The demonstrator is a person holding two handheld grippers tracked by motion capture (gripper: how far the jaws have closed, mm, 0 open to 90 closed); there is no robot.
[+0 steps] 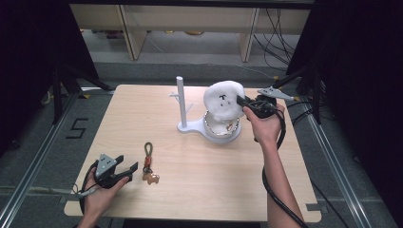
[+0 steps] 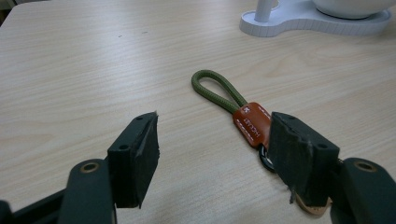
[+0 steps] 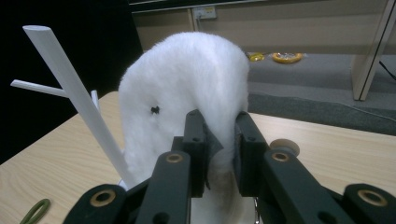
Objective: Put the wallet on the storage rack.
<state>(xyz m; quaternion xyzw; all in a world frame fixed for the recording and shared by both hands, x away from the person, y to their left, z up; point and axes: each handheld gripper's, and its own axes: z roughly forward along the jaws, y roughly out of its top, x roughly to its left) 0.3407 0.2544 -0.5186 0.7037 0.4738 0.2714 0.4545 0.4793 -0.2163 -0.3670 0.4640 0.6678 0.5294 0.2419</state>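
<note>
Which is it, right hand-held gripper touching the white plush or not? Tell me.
Touching. The right gripper view shows the right hand-held gripper with both black jaws pinched on the white plush, fabric squeezed between them.

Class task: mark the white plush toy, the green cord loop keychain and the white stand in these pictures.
white plush toy (image 1: 221, 97), high view, face.
green cord loop keychain (image 2: 212, 85), left gripper view, cord loop.
white stand (image 1: 181, 97), high view, upright post.

Keychain (image 2: 252, 122): lower end hidden behind left gripper's (image 2: 224, 154) jaw. White plush (image 3: 187, 98): bottom cut off by picture edge, pinched part hidden between right gripper's (image 3: 219, 154) jaws.
</note>
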